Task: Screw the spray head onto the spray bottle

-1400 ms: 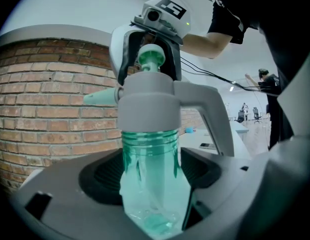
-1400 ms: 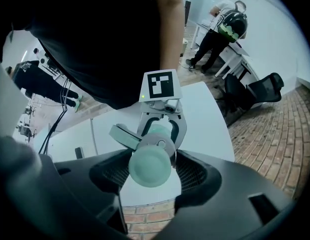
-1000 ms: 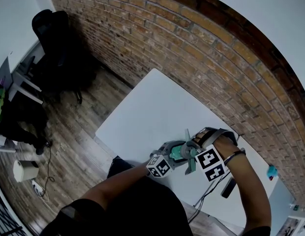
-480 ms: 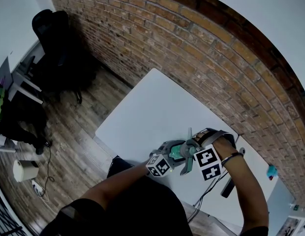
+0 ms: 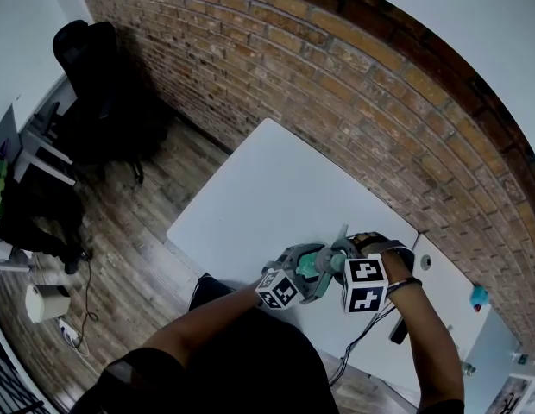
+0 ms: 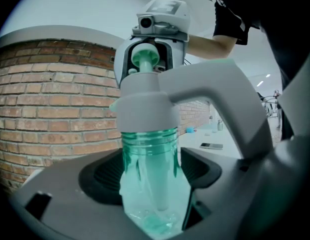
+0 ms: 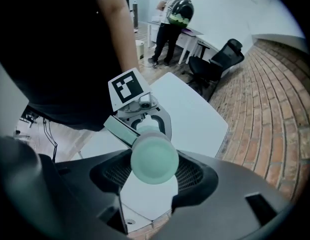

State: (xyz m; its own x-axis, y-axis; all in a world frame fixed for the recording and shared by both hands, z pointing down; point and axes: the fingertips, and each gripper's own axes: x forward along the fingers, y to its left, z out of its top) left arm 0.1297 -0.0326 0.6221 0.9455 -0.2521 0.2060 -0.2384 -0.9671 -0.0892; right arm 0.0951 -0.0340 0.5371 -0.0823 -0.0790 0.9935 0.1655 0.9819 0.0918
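A clear green spray bottle point(image 6: 150, 169) stands between the jaws of my left gripper point(image 6: 150, 181), which is shut on its body. The grey spray head point(image 6: 145, 109) sits on the bottle's neck, its trigger arm reaching right. My right gripper point(image 7: 154, 176) is shut on the spray head point(image 7: 154, 159), seen end-on as a pale green round. In the head view both grippers meet over the table's near edge: left gripper point(image 5: 295, 274), right gripper point(image 5: 349, 261), green bottle point(image 5: 309, 266) between them.
The white table point(image 5: 267, 188) runs along a brick wall point(image 5: 336, 76). A dark phone point(image 5: 399, 328) and a small teal object point(image 5: 479, 297) lie to the right. An office chair point(image 5: 95, 50) stands far left. A person point(image 7: 172, 14) stands at a desk in the distance.
The right gripper has turned about the bottle's neck with the spray head, its marker cube shifting slightly left. The left gripper and bottle have stayed in place.
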